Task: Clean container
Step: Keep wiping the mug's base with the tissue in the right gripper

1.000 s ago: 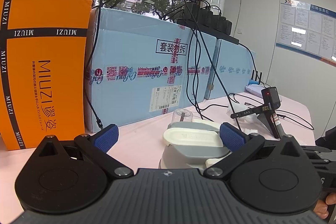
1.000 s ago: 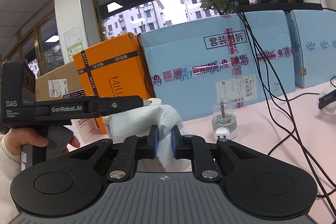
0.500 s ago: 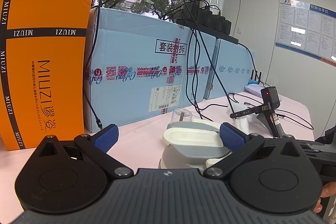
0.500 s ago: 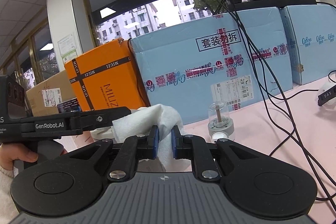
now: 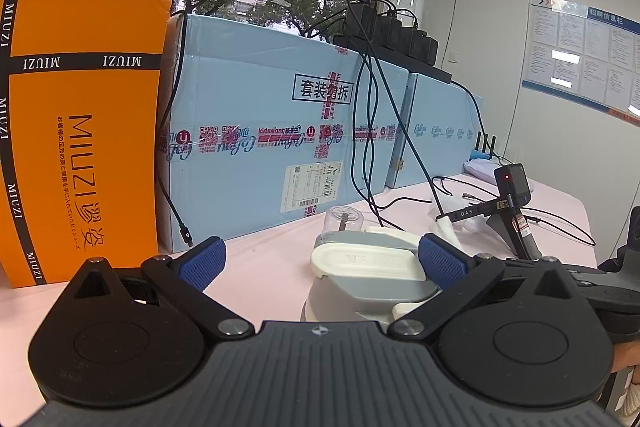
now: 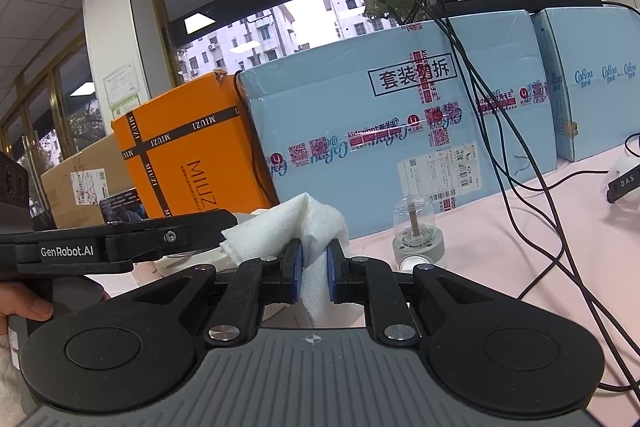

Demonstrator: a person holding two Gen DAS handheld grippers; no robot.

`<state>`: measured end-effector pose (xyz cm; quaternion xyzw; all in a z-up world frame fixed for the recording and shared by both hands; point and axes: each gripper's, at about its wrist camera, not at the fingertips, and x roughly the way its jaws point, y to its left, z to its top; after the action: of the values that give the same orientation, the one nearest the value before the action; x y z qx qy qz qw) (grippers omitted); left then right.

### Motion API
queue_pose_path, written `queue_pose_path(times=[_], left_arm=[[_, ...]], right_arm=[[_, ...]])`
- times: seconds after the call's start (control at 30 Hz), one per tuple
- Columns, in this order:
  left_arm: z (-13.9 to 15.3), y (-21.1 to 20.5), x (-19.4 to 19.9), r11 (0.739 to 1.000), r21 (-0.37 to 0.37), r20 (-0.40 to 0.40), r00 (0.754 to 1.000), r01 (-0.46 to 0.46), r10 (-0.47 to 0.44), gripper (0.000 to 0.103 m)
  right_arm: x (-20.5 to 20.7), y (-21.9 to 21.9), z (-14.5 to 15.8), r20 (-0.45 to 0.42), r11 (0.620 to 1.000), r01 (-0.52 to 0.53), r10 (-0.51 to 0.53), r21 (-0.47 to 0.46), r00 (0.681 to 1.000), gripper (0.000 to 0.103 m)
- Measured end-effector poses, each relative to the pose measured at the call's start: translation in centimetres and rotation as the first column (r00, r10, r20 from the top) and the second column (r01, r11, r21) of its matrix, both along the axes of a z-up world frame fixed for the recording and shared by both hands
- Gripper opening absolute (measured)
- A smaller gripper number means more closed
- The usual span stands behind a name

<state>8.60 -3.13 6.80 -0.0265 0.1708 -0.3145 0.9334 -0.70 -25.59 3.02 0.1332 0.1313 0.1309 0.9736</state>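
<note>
Wiping looks about to begin: right gripper pinches a white cloth; left gripper stands spread around the grey lidded container. Next, cloth must meet lid.

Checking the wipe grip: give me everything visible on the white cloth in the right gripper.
The white cloth looks like soft, textured fabric or thick paper towel, crumpled and folded. The right gripper is shut on it: both blue pads pinch a narrow fold, with a strip hanging below and a bunched mass puffing above and left. Its left edge sits against the left gripper's black finger; whether they touch is unclear. It is off the table.
</note>
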Motion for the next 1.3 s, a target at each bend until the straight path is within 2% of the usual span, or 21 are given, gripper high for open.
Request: queue_pose_path(times=[0.5, 0.83, 0.9, 1.3], left_arm=[[0.0, 0.0, -0.2, 1.000, -0.004, -0.001, 1.000, -0.007, 0.007, 0.103], [0.0, -0.1, -0.3, 1.000, 0.000, 0.004, 1.000, -0.010, 0.010, 0.103], [0.0, 0.0, -0.3, 1.000, -0.001, 0.003, 1.000, -0.015, 0.015, 0.103], [0.0, 0.0, -0.2, 1.000, -0.003, -0.001, 1.000, -0.005, 0.005, 0.103]], right_arm=[[-2.9, 0.9, 0.6, 0.045, 0.998, 0.004, -0.001, -0.064, 0.999, 0.013], [-5.0, 2.7, 0.7, 0.078, 0.987, -0.092, 0.102, -0.129, 0.992, 0.013], [-4.9, 3.0, 0.8, 0.083, 0.986, -0.086, 0.098, -0.145, 0.992, 0.013], [-3.5, 1.4, 0.5, 0.070, 0.994, -0.014, 0.022, -0.109, 0.997, 0.013]])
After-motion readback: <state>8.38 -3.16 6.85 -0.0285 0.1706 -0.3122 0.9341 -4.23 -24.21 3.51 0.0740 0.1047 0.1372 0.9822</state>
